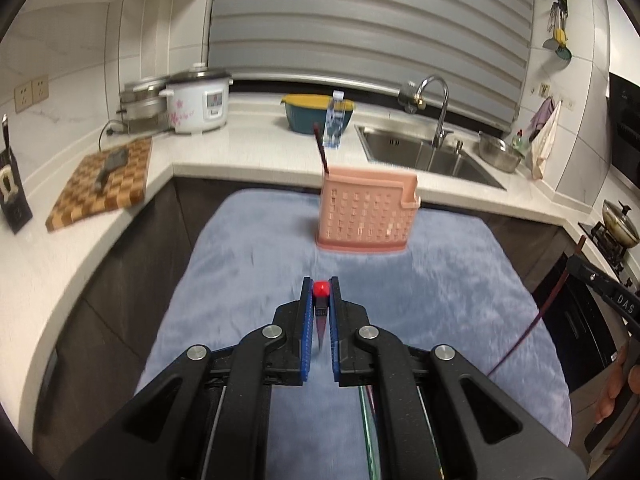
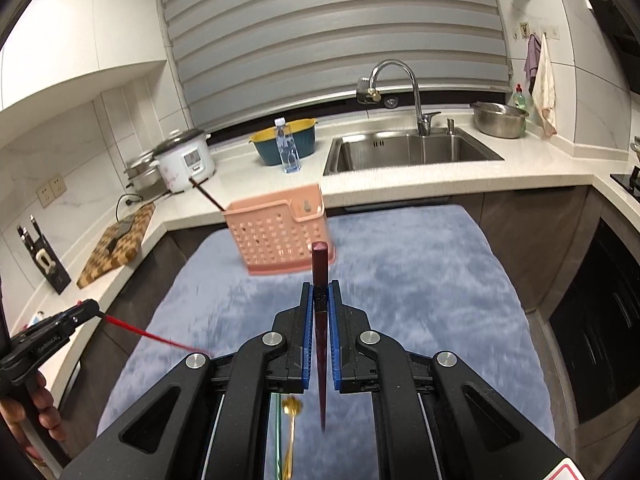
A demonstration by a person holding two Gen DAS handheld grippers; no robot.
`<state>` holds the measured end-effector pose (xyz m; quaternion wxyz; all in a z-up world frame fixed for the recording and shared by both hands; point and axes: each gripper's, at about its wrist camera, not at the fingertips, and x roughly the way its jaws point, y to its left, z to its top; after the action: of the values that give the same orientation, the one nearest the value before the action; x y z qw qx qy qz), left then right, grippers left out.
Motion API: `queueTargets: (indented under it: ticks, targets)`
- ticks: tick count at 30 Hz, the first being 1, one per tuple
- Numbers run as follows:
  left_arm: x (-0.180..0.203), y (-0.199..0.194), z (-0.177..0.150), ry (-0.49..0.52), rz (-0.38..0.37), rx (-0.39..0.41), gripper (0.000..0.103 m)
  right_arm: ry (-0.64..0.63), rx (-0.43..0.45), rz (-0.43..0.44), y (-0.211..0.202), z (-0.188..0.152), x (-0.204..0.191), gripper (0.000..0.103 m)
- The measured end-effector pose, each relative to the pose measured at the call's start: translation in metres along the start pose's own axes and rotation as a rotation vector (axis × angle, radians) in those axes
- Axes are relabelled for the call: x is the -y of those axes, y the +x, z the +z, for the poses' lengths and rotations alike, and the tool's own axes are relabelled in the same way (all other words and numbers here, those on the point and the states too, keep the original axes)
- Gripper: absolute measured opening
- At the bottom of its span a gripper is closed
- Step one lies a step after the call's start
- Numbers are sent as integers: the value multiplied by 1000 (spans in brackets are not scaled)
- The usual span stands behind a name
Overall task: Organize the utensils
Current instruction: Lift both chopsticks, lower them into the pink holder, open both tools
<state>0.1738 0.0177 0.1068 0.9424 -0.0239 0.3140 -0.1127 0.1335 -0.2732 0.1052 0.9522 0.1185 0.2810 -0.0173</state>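
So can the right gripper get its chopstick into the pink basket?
Probably yes. The right gripper is shut on the chopstick, and only bare blue cloth lies before the pink basket, whose top looks open.

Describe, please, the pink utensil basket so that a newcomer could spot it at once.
Find the blue fluffy mat spread below the white counter with the sink. At the mat's far edge stands the pink basket. It is the only perforated container there, with one dark chopstick leaning out.
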Motion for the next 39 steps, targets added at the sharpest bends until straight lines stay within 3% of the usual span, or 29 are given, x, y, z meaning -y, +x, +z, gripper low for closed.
queueTargets:
  ticks: [11, 24, 30, 39]
  targets:
    - [6, 7, 92, 8, -38, 149, 7, 34, 89, 94, 31, 82, -16, 7]
    - [21, 42, 218, -6, -69, 386, 7, -15, 220, 99, 96, 190, -62, 7]
    - [24, 80, 235, -4, -59, 400, 7, -20, 231, 101, 136, 210, -74, 7]
    - [18, 157, 216, -20, -45, 267, 7, 0, 128, 94, 201, 194, -70, 7]
